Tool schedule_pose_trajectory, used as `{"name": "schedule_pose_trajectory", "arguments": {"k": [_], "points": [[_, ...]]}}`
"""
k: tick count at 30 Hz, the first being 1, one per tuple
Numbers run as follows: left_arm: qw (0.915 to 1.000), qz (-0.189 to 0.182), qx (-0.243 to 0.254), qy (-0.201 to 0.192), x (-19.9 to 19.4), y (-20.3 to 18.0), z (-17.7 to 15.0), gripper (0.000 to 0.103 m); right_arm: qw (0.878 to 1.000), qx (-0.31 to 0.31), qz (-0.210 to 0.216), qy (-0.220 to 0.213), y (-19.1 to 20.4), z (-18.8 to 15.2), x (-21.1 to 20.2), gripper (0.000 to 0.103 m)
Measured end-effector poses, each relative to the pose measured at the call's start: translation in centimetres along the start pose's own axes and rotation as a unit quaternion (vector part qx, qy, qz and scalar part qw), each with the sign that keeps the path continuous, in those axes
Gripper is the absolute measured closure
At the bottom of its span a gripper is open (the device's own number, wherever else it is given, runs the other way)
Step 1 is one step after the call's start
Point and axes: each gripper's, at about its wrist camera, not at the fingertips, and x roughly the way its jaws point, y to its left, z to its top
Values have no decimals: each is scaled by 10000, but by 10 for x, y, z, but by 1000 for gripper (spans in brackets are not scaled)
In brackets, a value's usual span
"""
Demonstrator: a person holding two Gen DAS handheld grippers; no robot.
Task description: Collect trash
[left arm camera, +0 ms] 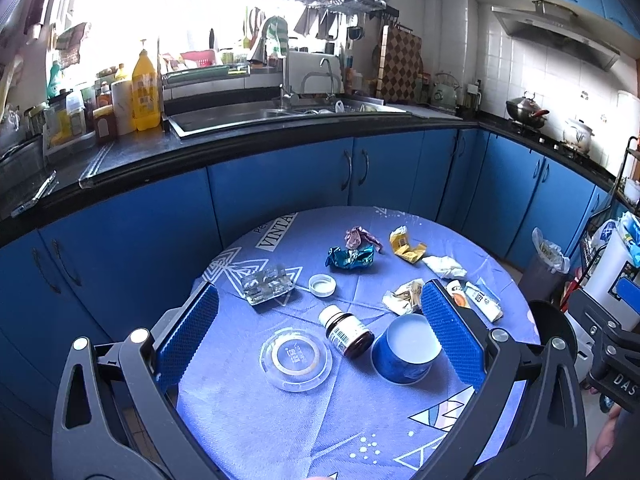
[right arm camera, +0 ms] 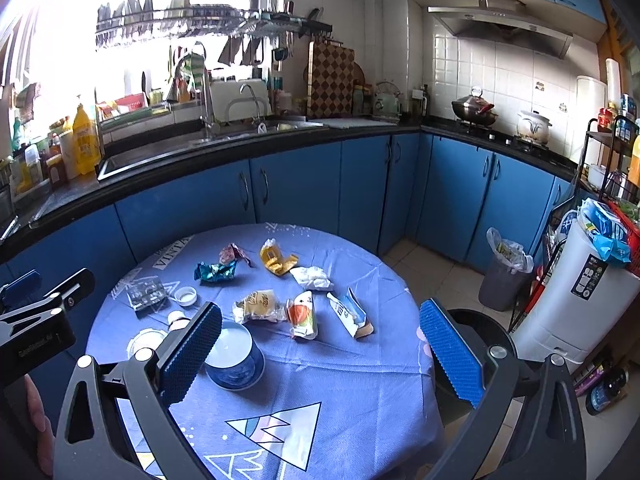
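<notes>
Wrappers lie scattered on the far half of the round table (right arm camera: 320,380) with its blue cloth: a teal wrapper (right arm camera: 216,272), a pink one (right arm camera: 232,254), a yellow one (right arm camera: 276,260), a white tissue (right arm camera: 312,278), a beige wrapper (right arm camera: 258,306), an orange packet (right arm camera: 302,314) and a white-blue packet (right arm camera: 350,314). My right gripper (right arm camera: 320,310) hovers open over the near side, holding nothing. My left gripper (left arm camera: 320,300) is open too, above a brown bottle (left arm camera: 348,332). The teal wrapper (left arm camera: 350,258) and yellow wrapper (left arm camera: 406,246) lie beyond it.
An upturned blue cup (left arm camera: 404,350), a clear glass dish (left arm camera: 296,360), a white cap (left arm camera: 322,285) and a clear plastic box (left arm camera: 268,286) share the table. A black round bin (right arm camera: 472,328) stands at its right edge, a bag-lined grey bin (right arm camera: 504,276) farther back. Blue cabinets ring the room.
</notes>
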Motion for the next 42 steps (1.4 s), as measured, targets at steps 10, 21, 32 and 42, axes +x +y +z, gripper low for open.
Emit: {"name": "schedule_pose_trajectory", "arguments": {"k": [10, 21, 32, 42], "points": [[9997, 124, 87, 199, 38, -1, -11, 3, 9987, -48, -179, 479, -2, -8, 48, 6], [9957, 78, 202, 904, 89, 5, -33, 3, 9930, -148, -238, 1144, 2, -26, 103, 6], [9923, 39, 228, 1218, 107, 16, -47, 3, 9878, -302, -111, 1525, 19, -36, 131, 6], [9900, 222, 255, 1371, 113, 22, -52, 3, 9822, -312, 894, 1624, 35, -35, 129, 6]]}}
